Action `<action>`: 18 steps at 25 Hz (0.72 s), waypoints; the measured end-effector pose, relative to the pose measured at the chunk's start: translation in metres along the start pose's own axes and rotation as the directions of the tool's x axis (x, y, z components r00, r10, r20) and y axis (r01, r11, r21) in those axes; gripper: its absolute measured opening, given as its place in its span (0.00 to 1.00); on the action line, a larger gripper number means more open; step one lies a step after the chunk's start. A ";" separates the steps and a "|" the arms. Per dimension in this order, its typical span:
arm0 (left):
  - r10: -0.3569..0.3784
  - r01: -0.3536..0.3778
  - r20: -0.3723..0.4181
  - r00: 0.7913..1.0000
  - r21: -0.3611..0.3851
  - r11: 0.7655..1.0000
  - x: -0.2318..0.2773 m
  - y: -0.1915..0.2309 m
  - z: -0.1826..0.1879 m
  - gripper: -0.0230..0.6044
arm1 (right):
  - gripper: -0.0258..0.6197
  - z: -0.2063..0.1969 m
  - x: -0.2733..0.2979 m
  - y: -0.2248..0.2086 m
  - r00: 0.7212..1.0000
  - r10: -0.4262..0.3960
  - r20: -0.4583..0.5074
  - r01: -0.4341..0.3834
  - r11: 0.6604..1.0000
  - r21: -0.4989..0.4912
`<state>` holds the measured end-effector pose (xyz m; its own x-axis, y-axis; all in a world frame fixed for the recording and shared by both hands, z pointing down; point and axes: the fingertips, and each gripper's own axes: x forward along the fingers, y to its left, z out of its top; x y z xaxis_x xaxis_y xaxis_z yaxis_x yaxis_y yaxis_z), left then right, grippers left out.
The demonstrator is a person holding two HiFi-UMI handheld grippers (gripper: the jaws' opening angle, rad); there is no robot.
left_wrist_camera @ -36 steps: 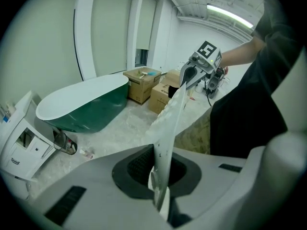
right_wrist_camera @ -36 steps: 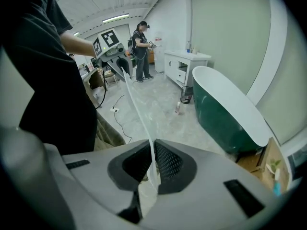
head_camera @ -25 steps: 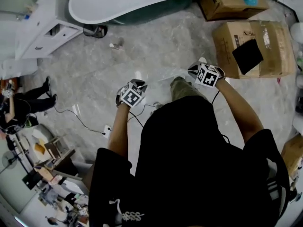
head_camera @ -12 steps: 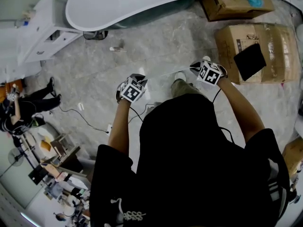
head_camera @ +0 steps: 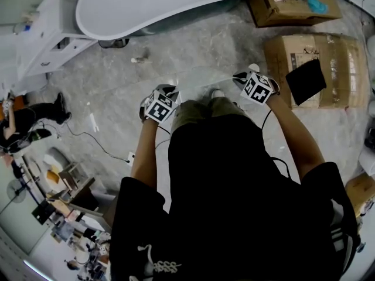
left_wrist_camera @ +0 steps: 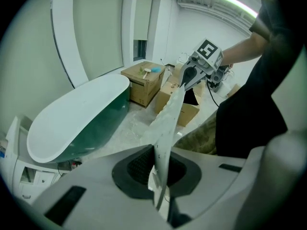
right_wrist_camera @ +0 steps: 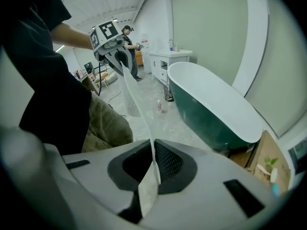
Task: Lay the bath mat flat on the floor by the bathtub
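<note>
The left tool [left_wrist_camera: 159, 174] is clamping its jaws together on one edge of the thin, pale grey-white bath mat [left_wrist_camera: 169, 114]. The right tool [right_wrist_camera: 149, 169] is pinching the opposite edge in the same way, its pads pressing the sheet with no gap showing.

Between the two tools the mat is stretching as a taut band in the air. It is hanging in front of the person's olive trousers [head_camera: 205, 107], in the middle of the head view. Its top edge is running from tool to tool and the rest is drooping below; as far as I can tell, it is not touching the grey marbled floor [head_camera: 193, 45].

The oval bathtub [head_camera: 158, 4], white inside and dark green outside, is lying along the top of the head view, with bare floor between it and the mat. Brown cardboard boxes [head_camera: 287, 51] are sitting at the upper right.

By my judgement, the gripping and spreading are done. What is remaining is bringing the mat closer to the tub's side, lowering it until it is lying flat, and letting go of both edges.
</note>
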<state>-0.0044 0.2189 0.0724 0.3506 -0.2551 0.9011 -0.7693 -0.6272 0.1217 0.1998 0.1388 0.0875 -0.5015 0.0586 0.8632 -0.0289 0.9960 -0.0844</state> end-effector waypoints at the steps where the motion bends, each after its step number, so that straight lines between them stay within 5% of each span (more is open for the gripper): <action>1: -0.001 0.001 0.008 1.000 0.007 1.000 -0.002 0.003 0.004 0.08 | 0.09 0.002 -0.002 -0.003 1.000 -0.008 0.003 0.008 1.000 0.017; 18: -0.092 0.083 0.086 0.992 0.097 0.992 0.002 0.125 0.029 0.08 | 0.09 0.072 0.028 -0.082 0.992 -0.126 -0.029 0.129 0.973 0.193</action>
<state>-0.0844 0.1183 0.0771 0.4647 -0.2590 0.8467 -0.6817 -0.7150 0.1554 0.1255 0.0535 0.0827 -0.4682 -0.0649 0.8812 -0.2594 0.9635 -0.0668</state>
